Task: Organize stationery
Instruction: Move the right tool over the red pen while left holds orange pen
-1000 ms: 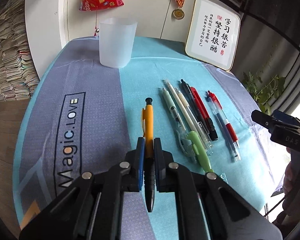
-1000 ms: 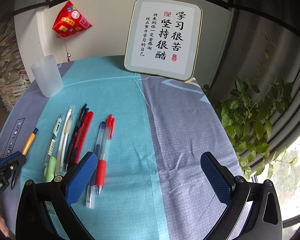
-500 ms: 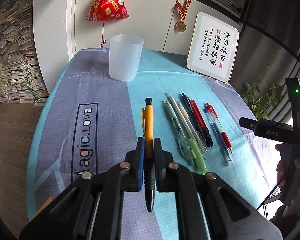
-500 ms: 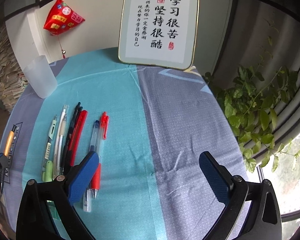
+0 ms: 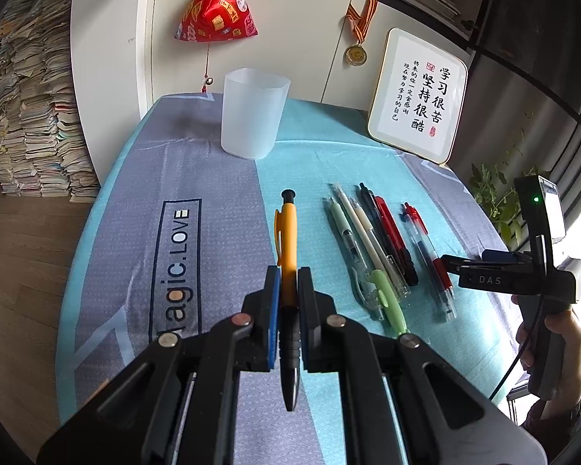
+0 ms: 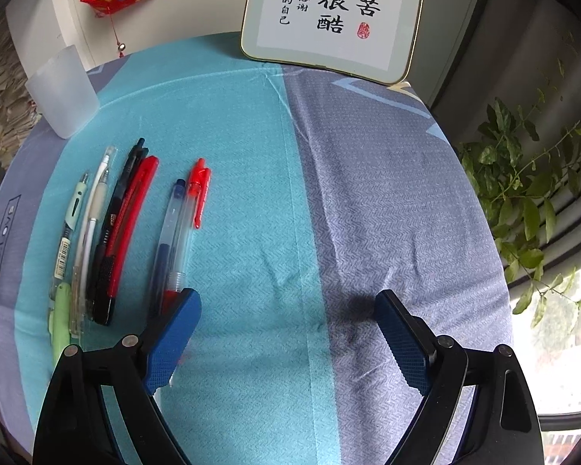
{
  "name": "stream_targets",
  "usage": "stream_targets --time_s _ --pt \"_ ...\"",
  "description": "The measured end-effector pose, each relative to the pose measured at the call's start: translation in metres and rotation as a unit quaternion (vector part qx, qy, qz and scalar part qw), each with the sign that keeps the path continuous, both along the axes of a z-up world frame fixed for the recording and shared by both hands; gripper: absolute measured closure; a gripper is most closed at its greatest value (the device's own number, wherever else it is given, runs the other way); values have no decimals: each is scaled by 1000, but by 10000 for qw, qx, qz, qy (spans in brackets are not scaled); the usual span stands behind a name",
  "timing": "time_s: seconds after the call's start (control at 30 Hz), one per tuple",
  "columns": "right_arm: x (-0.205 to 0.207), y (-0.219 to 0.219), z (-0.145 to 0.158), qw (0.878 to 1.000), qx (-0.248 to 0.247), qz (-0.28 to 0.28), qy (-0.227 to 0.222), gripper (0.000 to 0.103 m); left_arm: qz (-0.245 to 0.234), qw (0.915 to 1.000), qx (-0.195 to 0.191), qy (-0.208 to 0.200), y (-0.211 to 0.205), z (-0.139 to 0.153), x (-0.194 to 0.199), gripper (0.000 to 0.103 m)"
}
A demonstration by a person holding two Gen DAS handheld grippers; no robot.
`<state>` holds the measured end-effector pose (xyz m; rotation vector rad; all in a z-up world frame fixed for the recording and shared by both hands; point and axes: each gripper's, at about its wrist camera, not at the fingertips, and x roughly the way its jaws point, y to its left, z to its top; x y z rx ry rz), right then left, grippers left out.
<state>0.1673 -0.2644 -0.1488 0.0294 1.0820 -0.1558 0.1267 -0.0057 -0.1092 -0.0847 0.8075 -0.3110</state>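
- The left gripper [image 5: 288, 290] is pinched tight on an orange pen [image 5: 288, 232]. The pen runs lengthwise between the blue pads, with its black clicker end pointing toward the far edge of the table [image 5: 220, 193] and its dark tip hanging back toward the camera.
- The right gripper [image 6: 286, 310] has its jaws wide apart and closing, with only bare cloth between them. Its left pad [image 6: 174, 333] overlaps the near ends of a clear blue pen [image 6: 170, 232] and a clear red pen [image 6: 191, 209].
- The other pens [image 6: 97, 240] lie side by side left of that pair, in the teal strip toward the near edge: pale green, white, black and red.
- A frosted plastic cup [image 5: 253, 112] stands upright near the far edge, well apart from the pens.
- The tablecloth reads "Magic.LOVE" [image 5: 176, 267] along its left grey band.
- The right gripper's body bears "DAS" [image 5: 492, 279].
- A framed calligraphy board [image 5: 420, 97] with Chinese characters leans at the far right corner.
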Motion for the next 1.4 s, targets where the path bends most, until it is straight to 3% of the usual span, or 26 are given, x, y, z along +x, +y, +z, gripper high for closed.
stream_targets --time_s 0.23,0.57,0.97,1.2,1.4 --pt "-2 -19 -2 9996 219 -188 19 12 -7 10000 -16 -29 1 2 -2 97" --pt "10 -4 -3 9994 330 18 65 12 22 10000 36 -63 0 4 -4 96" --pt "53 -6 -2 9956 -12 180 922 3 45 10000 -73 -23 2 6 -3 96" --pt "53 -5 1 9957 237 127 883 3 76 9999 -113 -13 8 8 -4 96" --pt "44 4 7 9965 125 178 802 3 129 9998 -138 -19 11 9 -4 96"
